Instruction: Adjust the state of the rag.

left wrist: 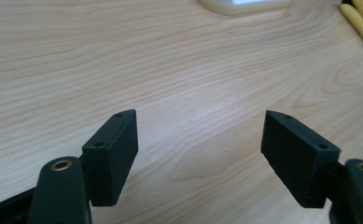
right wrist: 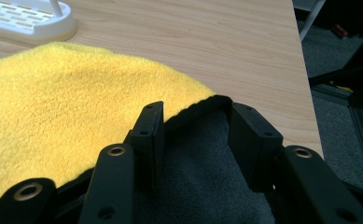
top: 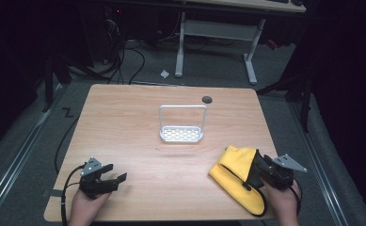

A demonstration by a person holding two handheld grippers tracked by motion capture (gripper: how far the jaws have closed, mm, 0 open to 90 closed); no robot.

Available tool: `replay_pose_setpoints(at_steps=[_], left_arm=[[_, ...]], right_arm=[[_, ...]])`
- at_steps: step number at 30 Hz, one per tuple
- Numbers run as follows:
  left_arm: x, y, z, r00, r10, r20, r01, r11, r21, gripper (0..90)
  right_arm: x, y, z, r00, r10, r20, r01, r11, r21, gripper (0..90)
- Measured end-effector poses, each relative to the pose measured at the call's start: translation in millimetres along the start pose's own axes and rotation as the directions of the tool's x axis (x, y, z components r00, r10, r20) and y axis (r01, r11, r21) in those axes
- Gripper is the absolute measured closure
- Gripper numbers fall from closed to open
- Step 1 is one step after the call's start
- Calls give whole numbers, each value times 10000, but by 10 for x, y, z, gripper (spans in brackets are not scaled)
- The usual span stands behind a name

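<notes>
The wooden counter (top: 138,136) takes up the middle of the high view, with dark floor and the white legs of a second desk (top: 251,61) beyond its far edge. A small dark round hole (top: 207,99) sits near the counter's far side.

Next in size is the yellow cloth (top: 230,176), lying folded near the counter's right front corner — its underside or lining is dark grey, as the right gripper view shows, with a black seam along the edge. Its far corner points toward the white rack (top: 181,134), a slotted tray with a tall wire loop standing upright on it, set around the middle of the counter and well apart from the cloth.

The right gripper (top: 260,172) is at the cloth's right edge. In the right gripper view (right wrist: 195,135) the two black jaws stand fairly wide, with the grey side of the cloth bunched up between them and the yellow side spreading away to the left; whether the pads actually press on the fabric I cannot tell.

The left gripper (top: 115,181) rests low over the bare counter near the left front corner — its jaws are spread wide with nothing but wood grain between them (left wrist: 200,140), and it is well apart from both cloth and rack.
</notes>
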State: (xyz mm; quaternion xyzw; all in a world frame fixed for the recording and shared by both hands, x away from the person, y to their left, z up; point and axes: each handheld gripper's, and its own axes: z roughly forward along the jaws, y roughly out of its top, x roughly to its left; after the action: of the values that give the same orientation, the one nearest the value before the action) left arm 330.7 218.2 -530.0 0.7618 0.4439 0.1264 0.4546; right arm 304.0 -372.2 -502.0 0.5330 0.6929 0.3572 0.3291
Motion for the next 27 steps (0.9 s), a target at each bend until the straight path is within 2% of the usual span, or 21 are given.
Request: replay_pose_setpoints(at_steps=[2,3,4,5,7,18,27], left_arm=[[36,1,-23,9989,-452,116,454,9988,-161,267],[32,3,-31,9987,-499,141,502,9985,-230,268],[32,3,-31,9987,-499,141,502,9985,-230,271],[-1,15,-41,9998,-210,4,210,9993,-300,275],[-22,27,-32,9999,-107,-25,106,9995,-294,275],[-15,14,-15,9999,-103,53,104,9996,-267,275],[-27,20,-6,10000,-50,53,51,9997,-229,274]], right_arm=[[-7,0,9,9999,85,-70,-85,10000,27,546],[-19,-3,11,9999,63,-120,-63,10000,65,541],[-20,-6,10,9998,160,-138,-158,9998,137,539],[-31,-14,5,9995,265,-175,-261,9995,187,539],[-50,-27,1,9987,402,-309,-397,9991,151,539],[-104,-37,-10,9975,648,-285,-643,9978,167,557],[-98,-44,-7,9976,633,-297,-627,9978,215,578]])
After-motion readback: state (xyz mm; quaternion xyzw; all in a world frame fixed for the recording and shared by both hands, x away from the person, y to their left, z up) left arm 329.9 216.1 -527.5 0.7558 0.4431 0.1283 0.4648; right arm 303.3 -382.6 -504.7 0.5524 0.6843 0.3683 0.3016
